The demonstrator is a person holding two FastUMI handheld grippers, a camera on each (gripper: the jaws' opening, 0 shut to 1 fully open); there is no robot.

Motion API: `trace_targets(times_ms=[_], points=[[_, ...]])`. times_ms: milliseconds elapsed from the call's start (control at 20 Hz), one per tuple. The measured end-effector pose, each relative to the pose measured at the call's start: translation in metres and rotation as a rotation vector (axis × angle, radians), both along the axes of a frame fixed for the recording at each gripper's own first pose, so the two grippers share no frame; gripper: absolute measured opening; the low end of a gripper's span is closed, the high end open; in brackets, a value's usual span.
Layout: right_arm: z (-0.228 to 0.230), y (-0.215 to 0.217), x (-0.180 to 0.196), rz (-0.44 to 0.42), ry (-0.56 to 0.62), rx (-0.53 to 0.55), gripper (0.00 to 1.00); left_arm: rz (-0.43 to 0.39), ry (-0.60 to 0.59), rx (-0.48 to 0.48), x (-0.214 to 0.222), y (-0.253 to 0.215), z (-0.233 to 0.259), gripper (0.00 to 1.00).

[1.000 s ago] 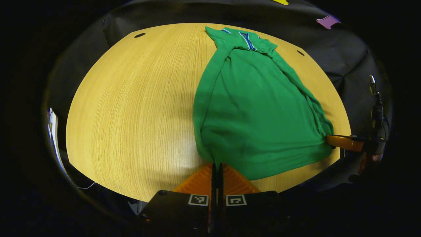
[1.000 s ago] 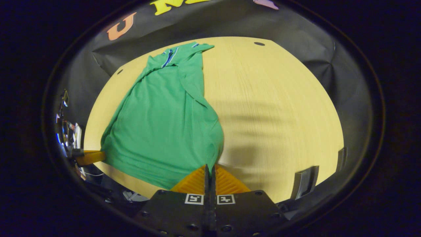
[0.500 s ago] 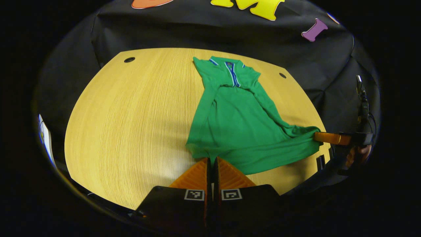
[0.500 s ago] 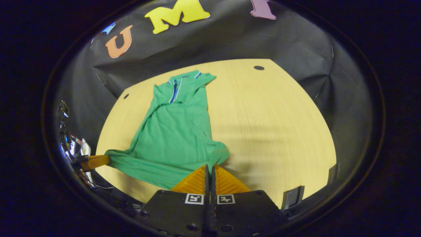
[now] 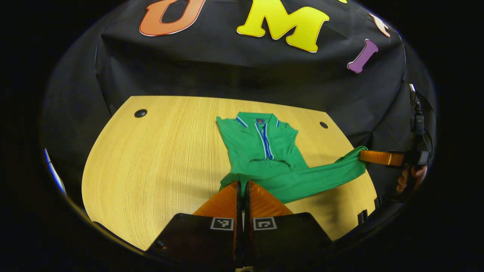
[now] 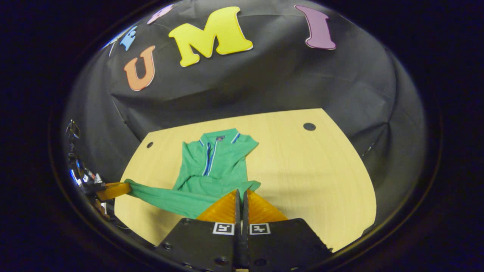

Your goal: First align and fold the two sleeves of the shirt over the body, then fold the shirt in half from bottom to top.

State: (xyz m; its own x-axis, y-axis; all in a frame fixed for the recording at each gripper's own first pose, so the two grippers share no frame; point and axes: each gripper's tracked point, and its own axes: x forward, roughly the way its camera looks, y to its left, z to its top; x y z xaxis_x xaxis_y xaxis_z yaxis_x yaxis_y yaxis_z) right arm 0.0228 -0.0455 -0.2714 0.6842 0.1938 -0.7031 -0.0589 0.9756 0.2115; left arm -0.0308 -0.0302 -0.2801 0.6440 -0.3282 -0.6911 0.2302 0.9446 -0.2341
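A: How do the fingers stand?

B: The left gripper (image 5: 242, 185) has its fingers pressed together on a bottom corner of the green shirt (image 5: 264, 151). The right gripper (image 6: 240, 193) is likewise clamped on the other bottom corner.

A: And the shirt itself?

B: Its hem is lifted and stretched between the two grippers above the wooden table (image 5: 159, 158). The collar end lies flat on the table toward the far edge, sleeves folded in over the body.
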Motion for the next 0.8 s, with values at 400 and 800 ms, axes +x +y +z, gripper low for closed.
trace_targets(times_ms=[400,800], points=[[0.036,0.011,0.093,0.027,-0.098,-0.013,0.00,-0.009,-0.127,-0.002,0.099,-0.009,0.032,0.06],[0.038,0.023,0.185,0.046,-0.155,-0.024,0.00,0.008,-0.186,-0.013,0.184,-0.020,0.030,0.06]])
